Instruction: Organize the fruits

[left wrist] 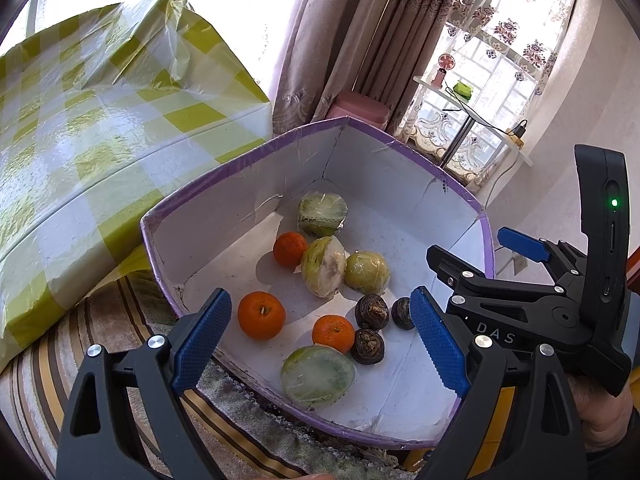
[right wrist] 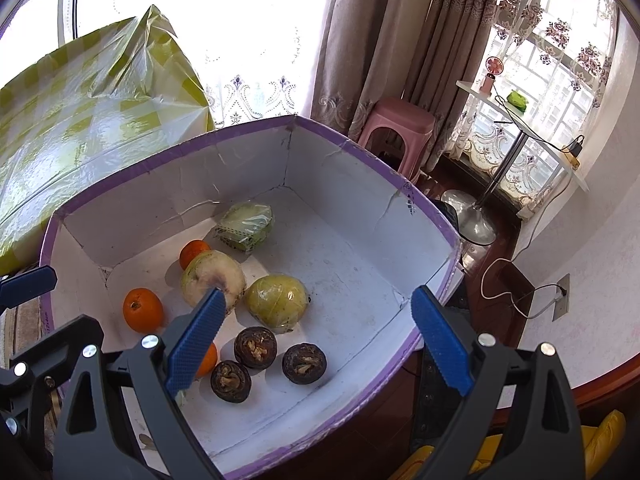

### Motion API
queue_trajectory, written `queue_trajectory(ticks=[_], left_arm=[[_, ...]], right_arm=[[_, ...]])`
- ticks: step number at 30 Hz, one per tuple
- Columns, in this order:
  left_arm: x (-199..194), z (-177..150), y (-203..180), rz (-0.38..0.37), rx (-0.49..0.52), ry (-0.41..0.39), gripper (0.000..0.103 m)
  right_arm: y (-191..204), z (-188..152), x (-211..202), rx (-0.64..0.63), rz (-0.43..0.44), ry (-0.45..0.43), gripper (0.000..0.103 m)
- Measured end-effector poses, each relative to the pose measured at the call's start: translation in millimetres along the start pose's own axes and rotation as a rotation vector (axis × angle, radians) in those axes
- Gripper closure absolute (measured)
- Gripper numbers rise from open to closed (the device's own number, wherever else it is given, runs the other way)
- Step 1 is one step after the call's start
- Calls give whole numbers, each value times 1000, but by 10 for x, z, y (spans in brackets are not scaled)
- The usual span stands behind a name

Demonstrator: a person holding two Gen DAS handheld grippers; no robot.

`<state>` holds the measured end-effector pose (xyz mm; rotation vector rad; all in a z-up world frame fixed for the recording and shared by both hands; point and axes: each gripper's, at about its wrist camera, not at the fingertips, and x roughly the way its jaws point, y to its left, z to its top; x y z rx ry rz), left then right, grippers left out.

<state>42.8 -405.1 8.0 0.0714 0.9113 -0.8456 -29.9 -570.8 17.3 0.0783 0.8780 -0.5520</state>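
Purple-rimmed white box [left wrist: 486, 236], holding three oranges, four pale green film-wrapped fruits and three dark brown round fruits. Left gripper [left wrist: 320, 338], jaws spread and holding nothing, hangs over the near corner: one orange [left wrist: 261, 315] just ahead of its left finger, a wrapped fruit [left wrist: 317, 376] between the fingertips. Right gripper [right wrist: 316, 340], likewise spread and unloaded, has the brown fruits [right wrist: 255, 347] between its fingers; yellow checked bag [right wrist: 80, 120] far left.
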Motion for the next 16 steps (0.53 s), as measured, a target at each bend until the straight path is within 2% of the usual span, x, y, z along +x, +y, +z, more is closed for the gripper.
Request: queue_trajectory(ticks=[7,11,14,16], left_arm=[[23,51,-40,28,-1,-2,16],[4,85,16,5,-32,14,16],[-190,101,79,8,-43,-14,16],[-421,90,151,47,-46,-50,16]], right_arm=[[-51,-6,29,15,-9,7,9],[-32,9,2,15,-8,0,9],[33,45,-79,15,14,-16,9],[155,88,-176,-6,51,-31,7]])
